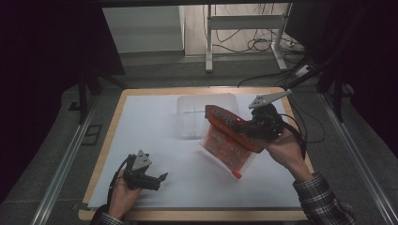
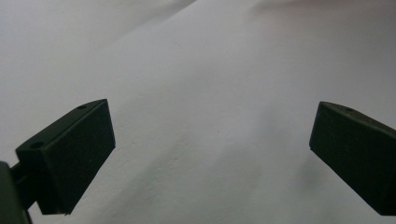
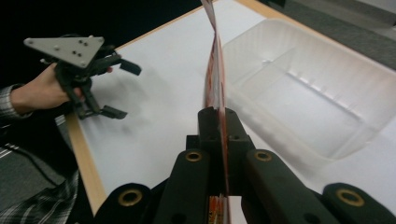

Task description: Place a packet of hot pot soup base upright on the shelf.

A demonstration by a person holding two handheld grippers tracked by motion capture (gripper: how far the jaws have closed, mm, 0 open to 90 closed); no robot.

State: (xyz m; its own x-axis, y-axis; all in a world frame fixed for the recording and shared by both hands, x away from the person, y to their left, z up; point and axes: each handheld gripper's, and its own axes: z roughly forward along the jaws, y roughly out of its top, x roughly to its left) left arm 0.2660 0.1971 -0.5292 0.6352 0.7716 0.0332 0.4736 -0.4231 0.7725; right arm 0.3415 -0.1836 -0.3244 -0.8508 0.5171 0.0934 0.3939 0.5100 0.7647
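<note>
The right hand-held gripper [image 1: 246, 125] pinches an orange packet [image 1: 226, 141] aloft beside the clear tray [image 1: 187, 105] — likely mid-carry; next, lowering it in. The left hand-held gripper [image 1: 157, 180] rests spread on the worktop [image 1: 155, 122].

Orange-red packet [image 1: 229, 140], translucent white tray [image 1: 187, 117], plaid sleeve [image 1: 324, 199]

High view looks down; gripper views skim the shared white sheet [image 1: 155, 136] (left nearest).
</note>
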